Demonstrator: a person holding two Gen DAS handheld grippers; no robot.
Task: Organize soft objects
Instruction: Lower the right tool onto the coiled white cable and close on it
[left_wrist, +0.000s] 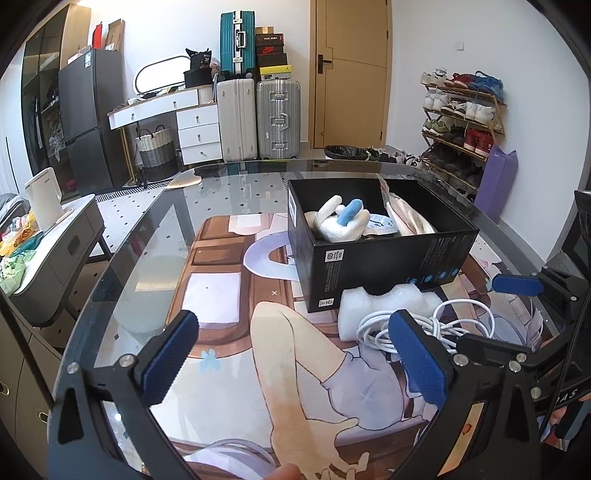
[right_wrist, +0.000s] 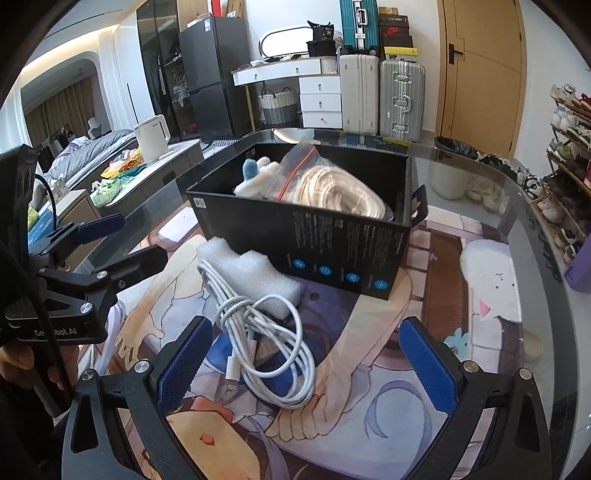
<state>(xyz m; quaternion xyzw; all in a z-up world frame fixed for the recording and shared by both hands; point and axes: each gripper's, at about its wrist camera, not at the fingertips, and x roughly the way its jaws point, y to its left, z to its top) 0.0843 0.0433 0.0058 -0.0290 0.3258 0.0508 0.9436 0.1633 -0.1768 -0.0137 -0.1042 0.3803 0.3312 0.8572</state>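
Note:
A black cardboard box (left_wrist: 376, 264) (right_wrist: 314, 236) stands on the glass table. Inside lie a white and blue plush toy (left_wrist: 345, 219) (right_wrist: 255, 171) and a clear zip bag of cream cord (right_wrist: 332, 186). A white foam block (left_wrist: 384, 306) (right_wrist: 255, 277) lies against the box's near side. A coiled white charging cable (left_wrist: 410, 328) (right_wrist: 266, 343) rests on and beside the foam. My left gripper (left_wrist: 295, 354) is open and empty, left of the foam; it also shows in the right wrist view (right_wrist: 122, 240). My right gripper (right_wrist: 306, 358) is open, its fingers either side of the cable coil, and shows in the left wrist view (left_wrist: 495, 314).
The round glass table (left_wrist: 147, 236) covers a printed cartoon mat. A side cabinet with a white kettle (left_wrist: 42, 203) stands to the left. Suitcases (left_wrist: 277, 118), a door and a shoe rack (left_wrist: 461, 122) line the far wall.

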